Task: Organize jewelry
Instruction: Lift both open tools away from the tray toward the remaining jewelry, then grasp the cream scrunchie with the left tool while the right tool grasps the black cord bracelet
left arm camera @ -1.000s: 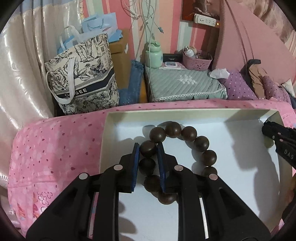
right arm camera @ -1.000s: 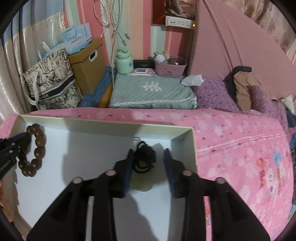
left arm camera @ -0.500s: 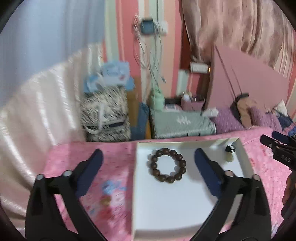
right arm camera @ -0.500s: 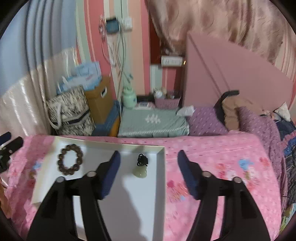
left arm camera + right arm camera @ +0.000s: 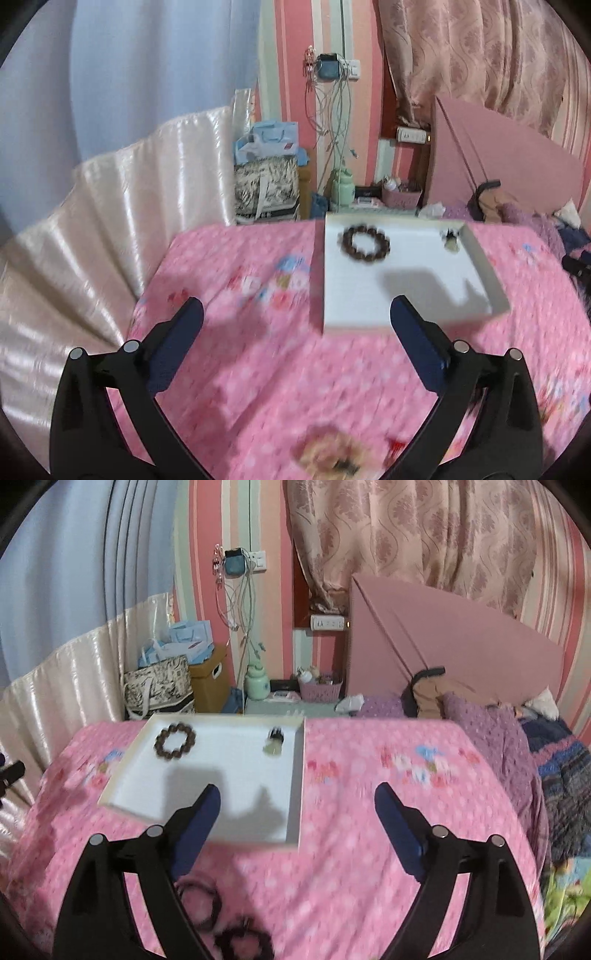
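The left gripper point(image 5: 295, 325) is standing wide and empty; the right gripper point(image 5: 297, 808) is opening, nothing between its jaws. Dark rings point(image 5: 218, 919) are lying on the pink bedspread point(image 5: 369, 830) just below the right one, nearer it. Beyond, the tray point(image 5: 300, 775) is holding the bead bracelet point(image 5: 174, 743) and pendant point(image 5: 274, 743).

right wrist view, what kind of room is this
Most likely a bedroom at home: a bed under a pink patterned bedspread, a padded pink headboard, drawn curtains and a small bedside stand. A white tray with jewelry sits on the bed.
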`<state>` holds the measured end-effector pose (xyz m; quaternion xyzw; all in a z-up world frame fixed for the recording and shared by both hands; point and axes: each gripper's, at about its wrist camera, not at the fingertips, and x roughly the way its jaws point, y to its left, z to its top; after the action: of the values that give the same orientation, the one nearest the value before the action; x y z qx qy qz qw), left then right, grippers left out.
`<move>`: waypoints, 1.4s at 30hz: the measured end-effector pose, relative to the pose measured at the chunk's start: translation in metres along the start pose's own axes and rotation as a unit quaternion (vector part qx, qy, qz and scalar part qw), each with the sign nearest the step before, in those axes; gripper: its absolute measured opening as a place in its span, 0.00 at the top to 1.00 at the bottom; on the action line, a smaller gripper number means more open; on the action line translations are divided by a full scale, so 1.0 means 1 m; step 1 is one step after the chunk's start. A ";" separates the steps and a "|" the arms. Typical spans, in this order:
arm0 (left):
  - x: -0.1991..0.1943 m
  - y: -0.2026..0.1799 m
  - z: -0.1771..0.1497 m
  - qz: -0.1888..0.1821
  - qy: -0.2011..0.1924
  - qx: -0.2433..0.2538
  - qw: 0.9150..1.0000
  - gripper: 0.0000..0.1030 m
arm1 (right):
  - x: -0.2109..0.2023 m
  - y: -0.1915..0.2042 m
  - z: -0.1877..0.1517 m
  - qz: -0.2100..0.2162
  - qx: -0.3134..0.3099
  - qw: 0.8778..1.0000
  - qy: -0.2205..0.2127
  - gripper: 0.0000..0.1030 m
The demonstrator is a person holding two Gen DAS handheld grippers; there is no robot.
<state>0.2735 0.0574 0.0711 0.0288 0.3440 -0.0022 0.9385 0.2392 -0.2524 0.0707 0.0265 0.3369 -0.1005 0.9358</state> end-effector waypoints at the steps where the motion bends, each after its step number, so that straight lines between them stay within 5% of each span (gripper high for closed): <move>1: -0.002 0.001 -0.007 -0.001 0.004 0.000 1.000 0.03 | -0.005 -0.001 -0.010 0.003 0.002 1.000 0.004 0.17; 17: 0.009 -0.002 -0.104 -0.027 0.082 -0.005 0.996 0.03 | 0.003 0.013 -0.111 -0.010 -0.009 0.998 0.068 0.17; 32: 0.032 0.003 -0.118 -0.033 0.096 0.001 0.995 0.03 | 0.052 0.063 -0.110 0.007 -0.016 0.995 0.095 0.18; 42: 0.059 0.007 -0.129 -0.044 0.129 -0.001 0.991 0.23 | 0.090 0.078 -0.117 0.006 -0.025 0.989 0.149 0.36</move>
<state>0.2356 0.0728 -0.0652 0.0124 0.4629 -0.0396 0.8854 0.2505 -0.1777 -0.0782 0.0194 0.4748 -0.0816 0.8761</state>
